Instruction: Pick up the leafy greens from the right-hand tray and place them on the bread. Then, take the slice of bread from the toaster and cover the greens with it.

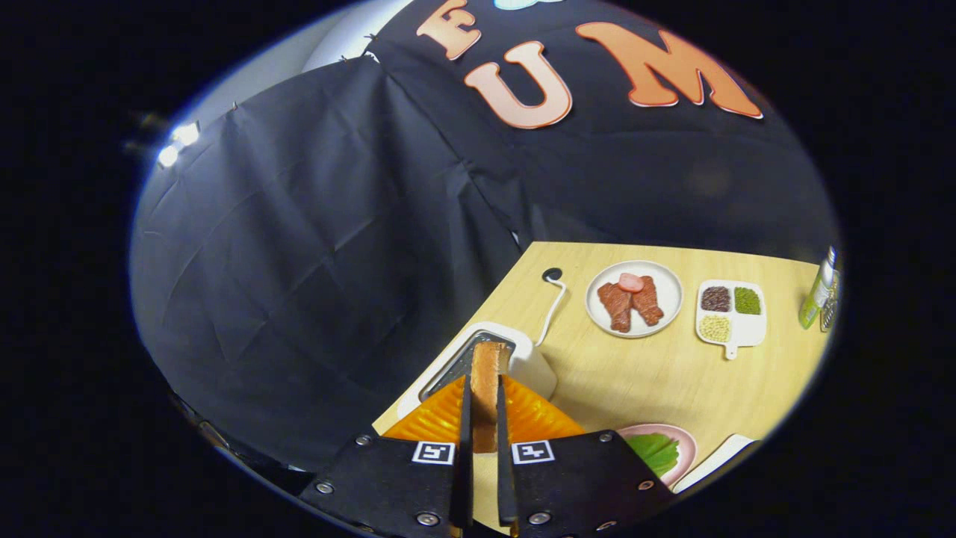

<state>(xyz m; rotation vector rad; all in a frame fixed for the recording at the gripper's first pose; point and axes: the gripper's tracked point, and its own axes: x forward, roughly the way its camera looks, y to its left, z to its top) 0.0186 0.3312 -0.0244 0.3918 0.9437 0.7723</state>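
Gripper view: the gripper is closed on the slice of bread, one finger pressed flat against each face, the slice held upright on edge between them. The toaster sits just beyond the fingertips, its slot directly behind the slice; whether the bottom edge is fully out of the slot cannot be told, since the fingers cover it.

The leafy greens are seen on a pink plate, near and to the right of the fingers; the bread beneath them cannot be made out. So the covering step is judged to be in hand, with the greens already placed.

Further right, near, a white tray edge is visible. Far side of the wooden table: a plate of meat, a divided dish of beans, bottles at far right.

For a clean step: the lift should be kept straight up until the slot is cleared, clamp pressure held steady. The slice then needs carrying right and near, turning flat, and lowering square over the greens before release, so the leaves are not pushed off.
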